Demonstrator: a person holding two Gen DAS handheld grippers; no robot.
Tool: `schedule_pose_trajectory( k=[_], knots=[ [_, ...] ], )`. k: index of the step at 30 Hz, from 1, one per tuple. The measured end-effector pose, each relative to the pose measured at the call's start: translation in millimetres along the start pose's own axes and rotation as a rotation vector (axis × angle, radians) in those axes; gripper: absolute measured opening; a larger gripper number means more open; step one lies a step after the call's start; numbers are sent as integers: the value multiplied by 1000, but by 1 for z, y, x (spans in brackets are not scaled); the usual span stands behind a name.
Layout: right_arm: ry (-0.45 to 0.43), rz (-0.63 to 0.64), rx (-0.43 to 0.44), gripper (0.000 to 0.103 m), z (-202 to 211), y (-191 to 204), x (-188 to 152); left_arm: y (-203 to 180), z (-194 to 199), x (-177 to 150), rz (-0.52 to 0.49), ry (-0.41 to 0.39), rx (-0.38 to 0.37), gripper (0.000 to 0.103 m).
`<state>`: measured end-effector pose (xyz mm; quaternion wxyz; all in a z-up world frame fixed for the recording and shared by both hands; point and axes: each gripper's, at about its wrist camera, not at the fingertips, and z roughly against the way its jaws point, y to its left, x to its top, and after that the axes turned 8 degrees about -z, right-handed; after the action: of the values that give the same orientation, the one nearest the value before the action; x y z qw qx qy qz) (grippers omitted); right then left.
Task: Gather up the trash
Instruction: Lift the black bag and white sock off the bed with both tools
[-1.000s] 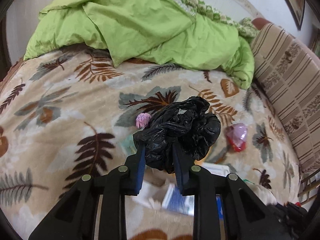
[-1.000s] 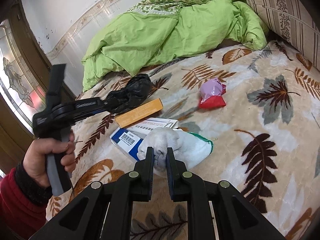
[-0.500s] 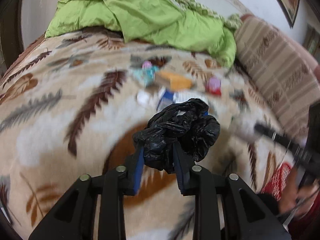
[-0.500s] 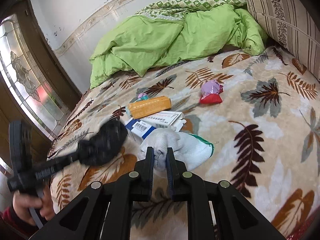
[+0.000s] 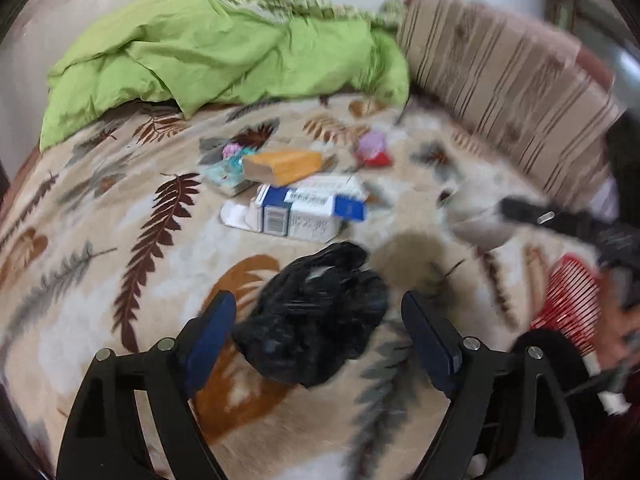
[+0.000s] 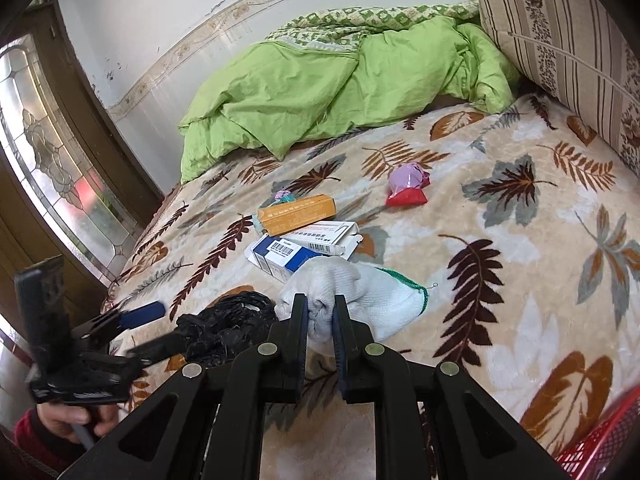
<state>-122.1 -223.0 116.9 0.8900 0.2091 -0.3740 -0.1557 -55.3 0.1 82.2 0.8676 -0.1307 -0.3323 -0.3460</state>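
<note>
Fingers, left gripper (image 5: 316, 332): blue pads spread and opening wider; the crumpled black plastic bag (image 5: 312, 316) sits between them, lower centre of frame, no pad pressing it.
Fingers, right gripper (image 6: 320, 320): clamped together on a bunched white knit glove with green cuff trim (image 6: 352, 292), centre of frame.
Step in hand: letting go of the bag, by my reading.
Doing it well: draw the left gripper straight back so no pad snags the film.
Red slatted plastic basket (image 5: 568, 304): right edge; glove likely goes there.
Leaf-print fleece blanket (image 6: 520, 280): soft, so loose trash may roll.
Left to gather: orange carton (image 6: 296, 212), blue-and-white carton (image 6: 304, 248), pink-and-red wrapper (image 6: 408, 188), upper centre.
</note>
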Motion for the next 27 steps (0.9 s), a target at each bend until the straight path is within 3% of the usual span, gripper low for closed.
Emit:
schedule_pose_trajectory(
  k=[5, 10, 18, 22, 24, 25, 27],
  knots=[
    [-1, 3, -2, 12, 5, -1, -2, 6, -25, 3, -2, 53, -141, 84],
    [-2, -14, -6, 12, 4, -7, -1, -9, -22, -1, -23, 44, -193, 84],
    [8, -13, -1, 12, 1, -6, -3, -19, -21, -12, -45, 52, -186, 84],
    [11, -20, -6, 12, 0, -7, -4, -19, -28, -13, -6, 39, -113, 82],
    [13, -20, -7, 12, 0, -7, -5, -15, -32, -14, 28, 40, -70, 66],
    [13, -17, -8, 12, 0, -7, -5, -13, -34, -15, 41, 47, -51, 52],
    [12, -12, -10, 12, 1, -6, -6, -4, -39, -16, 101, 54, -40, 42]
  ],
)
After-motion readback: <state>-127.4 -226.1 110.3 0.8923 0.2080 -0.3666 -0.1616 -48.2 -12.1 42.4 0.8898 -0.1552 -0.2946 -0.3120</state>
